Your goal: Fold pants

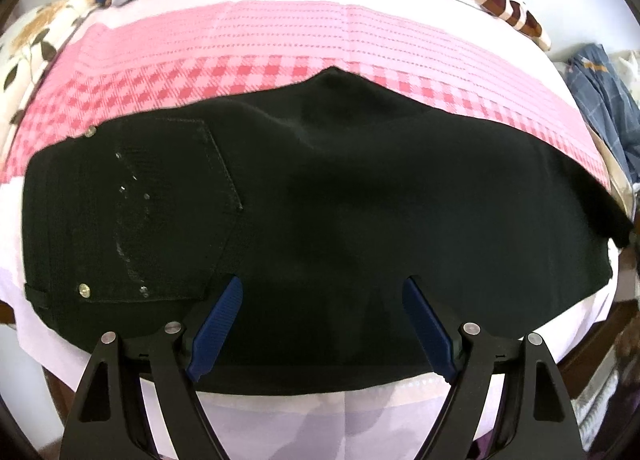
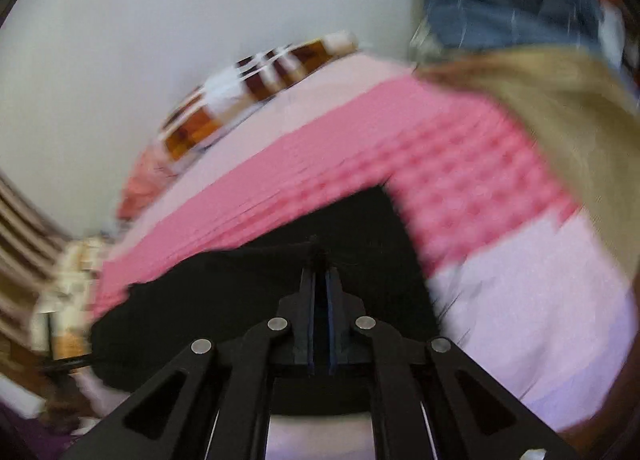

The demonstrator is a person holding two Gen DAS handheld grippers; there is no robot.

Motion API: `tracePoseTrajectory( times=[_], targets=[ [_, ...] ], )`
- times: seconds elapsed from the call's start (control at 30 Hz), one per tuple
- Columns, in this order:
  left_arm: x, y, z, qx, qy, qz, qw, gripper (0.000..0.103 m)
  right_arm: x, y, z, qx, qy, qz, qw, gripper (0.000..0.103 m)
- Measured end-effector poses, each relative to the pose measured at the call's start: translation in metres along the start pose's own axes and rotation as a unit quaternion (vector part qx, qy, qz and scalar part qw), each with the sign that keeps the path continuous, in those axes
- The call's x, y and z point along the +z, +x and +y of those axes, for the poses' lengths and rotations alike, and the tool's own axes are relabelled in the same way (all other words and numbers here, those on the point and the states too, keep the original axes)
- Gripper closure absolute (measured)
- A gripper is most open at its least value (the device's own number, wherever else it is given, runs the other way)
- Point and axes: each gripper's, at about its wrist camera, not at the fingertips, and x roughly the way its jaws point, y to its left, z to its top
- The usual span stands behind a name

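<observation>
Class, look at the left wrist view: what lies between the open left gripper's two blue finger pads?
Only the black pants fill the gap of the left gripper; no other thing lies there, as the left wrist view shows.

Left hand-held gripper (image 1: 322,292) hangs wide apart over black pants (image 1: 320,196) spread across the pink-checked bed (image 1: 200,44), back pocket (image 1: 172,212) showing.

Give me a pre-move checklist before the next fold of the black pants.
1. Pants lie flat on the bed: ok, spread out with few wrinkles.
2. Left gripper open and ready: ok, jaws wide apart over the pants' near edge.
3. Left gripper holding cloth: not ok, nothing between its fingers.
4. Right gripper gripping the pants: cannot tell, jaws shut over black cloth but view blurred.
5. Right wrist view sharp: not ok.
</observation>
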Motion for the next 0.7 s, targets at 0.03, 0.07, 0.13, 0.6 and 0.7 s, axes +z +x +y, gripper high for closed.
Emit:
tracePoseTrajectory(
  times=[0.03, 0.07, 0.13, 0.6, 0.7],
  targets=[
    [0.0, -0.003, 0.0, 0.002, 0.001, -0.005, 1.0, 0.021, 0.008, 0.005, -0.005, 0.003, -0.001, -0.001, 1.0, 0.096],
    [0.0, -0.005, 0.001, 0.003, 0.0, -0.01, 0.9999, 0.021, 0.018, 0.014, -0.009, 0.001, 0.004, 0.003, 1.0, 0.096],
    [0.001, -0.005, 0.005, 0.001, -0.008, -0.011, 0.9999, 0.02, 0.032, 0.034, -0.016, -0.002, 0.007, 0.024, 1.0, 0.096],
    [0.005, 0.002, 0.026, -0.007, -0.055, 0.005, 0.9985, 0.019, 0.041, 0.037, -0.075, 0.044, 0.11, 0.036, 0.992, 0.094],
    [0.006, -0.001, 0.028, -0.009, -0.058, -0.002, 0.9983, 0.019, 0.009, 0.008, -0.086, 0.073, 0.133, 0.042, 0.988, 0.089]
  ],
)
